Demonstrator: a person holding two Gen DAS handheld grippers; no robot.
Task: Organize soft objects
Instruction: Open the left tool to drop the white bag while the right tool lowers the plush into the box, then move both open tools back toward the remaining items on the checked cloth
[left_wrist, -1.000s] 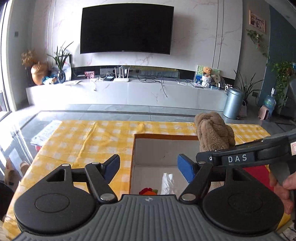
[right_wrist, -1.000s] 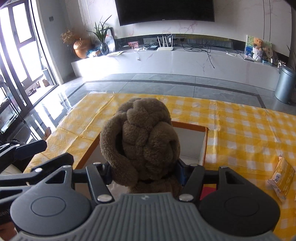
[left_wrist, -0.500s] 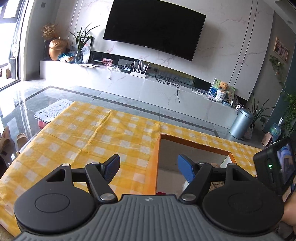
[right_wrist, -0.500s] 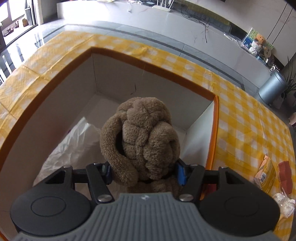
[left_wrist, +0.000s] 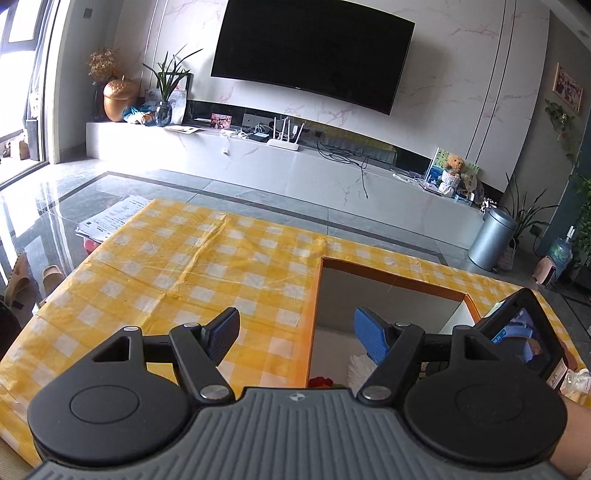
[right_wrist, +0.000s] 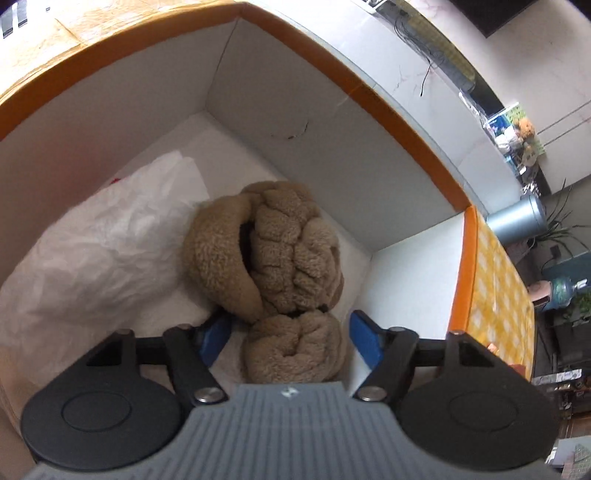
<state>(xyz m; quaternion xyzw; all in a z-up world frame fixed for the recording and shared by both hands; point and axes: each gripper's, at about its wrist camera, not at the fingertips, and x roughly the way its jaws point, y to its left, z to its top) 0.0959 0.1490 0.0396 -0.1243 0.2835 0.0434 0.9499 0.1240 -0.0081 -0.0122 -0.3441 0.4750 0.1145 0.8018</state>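
The left gripper (left_wrist: 295, 332) hangs wide open and empty over the box's (left_wrist: 314, 302) left rim, above the yellow cloth (left_wrist: 184, 273). Inside the box (right_wrist: 295, 96) a white bag (right_wrist: 96, 251) lies along the left wall, and just right of it the brown plush (right_wrist: 273, 258) rests on the floor toward the far right corner. The right gripper (right_wrist: 288, 338) is opening, its pads apart from the plush's lower knot between them; the plush looks light, squashy and non-slip, best pinched across that narrow knot.
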